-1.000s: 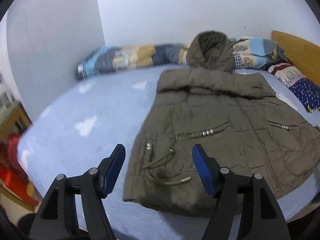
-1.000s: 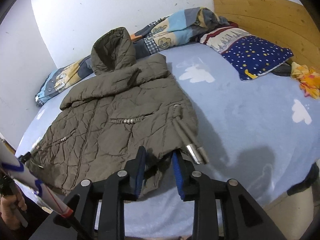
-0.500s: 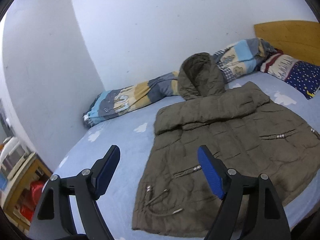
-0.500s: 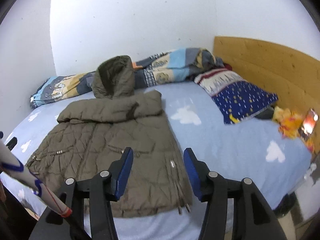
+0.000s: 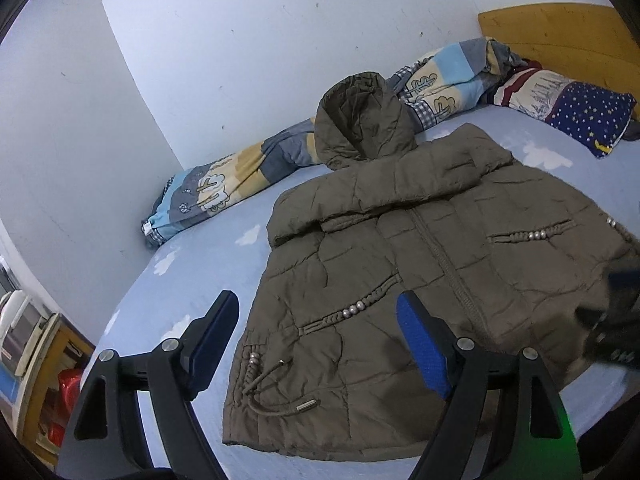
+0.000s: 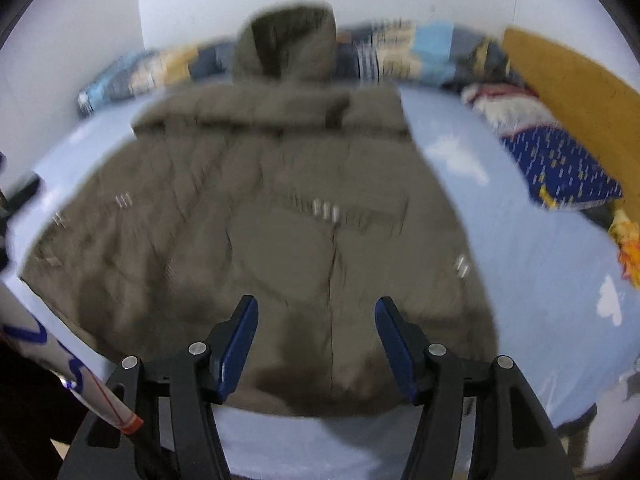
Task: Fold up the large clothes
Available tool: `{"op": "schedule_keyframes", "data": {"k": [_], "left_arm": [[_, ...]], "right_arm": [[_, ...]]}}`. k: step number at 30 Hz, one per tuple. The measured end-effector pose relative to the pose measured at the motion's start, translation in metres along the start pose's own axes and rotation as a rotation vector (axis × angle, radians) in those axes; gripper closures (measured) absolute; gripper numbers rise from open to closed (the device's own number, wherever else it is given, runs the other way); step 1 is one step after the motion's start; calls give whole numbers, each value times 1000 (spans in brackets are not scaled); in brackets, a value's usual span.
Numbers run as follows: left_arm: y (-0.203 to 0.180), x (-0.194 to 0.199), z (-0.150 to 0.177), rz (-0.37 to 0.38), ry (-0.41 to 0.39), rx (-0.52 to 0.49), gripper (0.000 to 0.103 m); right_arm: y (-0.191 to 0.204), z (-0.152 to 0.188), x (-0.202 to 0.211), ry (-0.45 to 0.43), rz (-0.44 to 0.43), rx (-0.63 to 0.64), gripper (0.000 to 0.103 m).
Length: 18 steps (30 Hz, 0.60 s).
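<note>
The olive padded jacket [image 5: 432, 264] lay flat, front up, on the blue bed [image 5: 192, 280], hood toward the wall, sleeves apparently tucked across the chest. Both tools hovered near the hem, each with jaws wide and empty: left hand-held gripper [image 5: 318, 344], right hand-held gripper [image 6: 316, 340]. Looked like the bottom fold was up next, needing both to pinch the hem. Right view was blurred; hem corners partly hidden.
</note>
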<state>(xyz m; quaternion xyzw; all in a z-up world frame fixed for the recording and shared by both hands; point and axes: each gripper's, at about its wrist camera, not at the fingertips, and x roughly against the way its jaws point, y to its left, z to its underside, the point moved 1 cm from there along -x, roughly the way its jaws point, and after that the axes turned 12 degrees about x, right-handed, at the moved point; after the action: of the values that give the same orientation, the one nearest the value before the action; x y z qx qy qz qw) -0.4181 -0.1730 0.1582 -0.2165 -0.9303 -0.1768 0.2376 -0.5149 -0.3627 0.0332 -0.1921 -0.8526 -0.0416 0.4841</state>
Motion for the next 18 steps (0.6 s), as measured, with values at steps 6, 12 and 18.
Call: {"op": "schedule_keyframes", "data": {"k": [6, 12, 18], "left_arm": [[4, 19, -15, 27, -19, 31, 23], [15, 43, -33, 72, -31, 75, 22], [49, 68, -69, 166, -22, 203, 22]], "right_arm": [[-8, 10, -13, 77, -61, -54, 37], [-9, -6, 30, -36, -69, -84, 36], [-6, -26, 93, -148, -120, -96, 35]]}}
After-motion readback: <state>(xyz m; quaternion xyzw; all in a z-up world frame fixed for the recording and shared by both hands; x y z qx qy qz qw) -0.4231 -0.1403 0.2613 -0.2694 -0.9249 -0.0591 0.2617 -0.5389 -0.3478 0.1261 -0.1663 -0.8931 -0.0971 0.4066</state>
